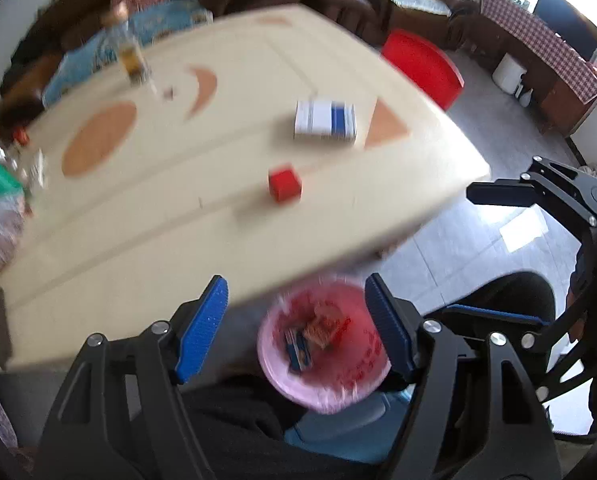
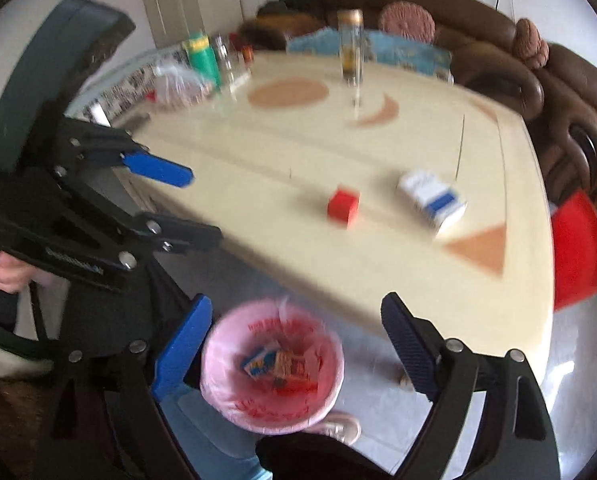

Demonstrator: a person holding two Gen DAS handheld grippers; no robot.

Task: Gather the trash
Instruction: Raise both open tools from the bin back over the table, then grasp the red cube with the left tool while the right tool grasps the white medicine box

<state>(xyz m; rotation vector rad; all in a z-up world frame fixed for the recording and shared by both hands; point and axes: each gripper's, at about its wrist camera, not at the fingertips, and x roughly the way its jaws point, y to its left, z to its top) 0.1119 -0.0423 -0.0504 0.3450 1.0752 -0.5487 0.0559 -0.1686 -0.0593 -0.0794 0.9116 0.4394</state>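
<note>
A bin lined with a pink bag (image 1: 270, 364) (image 2: 218, 360) stands on the floor by the table's near edge and holds several wrappers (image 2: 288, 364). A small red box (image 1: 284, 184) (image 2: 343, 206) and a white-and-blue carton (image 1: 324, 120) (image 2: 432, 200) lie on the cream table (image 1: 178, 220) (image 2: 258, 160). My left gripper (image 1: 295, 280) (image 2: 204, 206) hangs open high above the bin, with nothing between its blue pads. My right gripper (image 2: 298, 300) (image 1: 456, 251) is also open and holds nothing, with the bin seen far below through its gap. Both views are motion-blurred.
A tall gold-capped bottle (image 2: 350, 48), a green bottle (image 2: 204, 58) and a clear plastic bag (image 2: 178, 84) stand at the table's far side. A red stool (image 2: 576, 248) is beside the table, with a brown sofa (image 2: 498, 60) behind it. A person's hand (image 2: 2, 272) grips the left tool.
</note>
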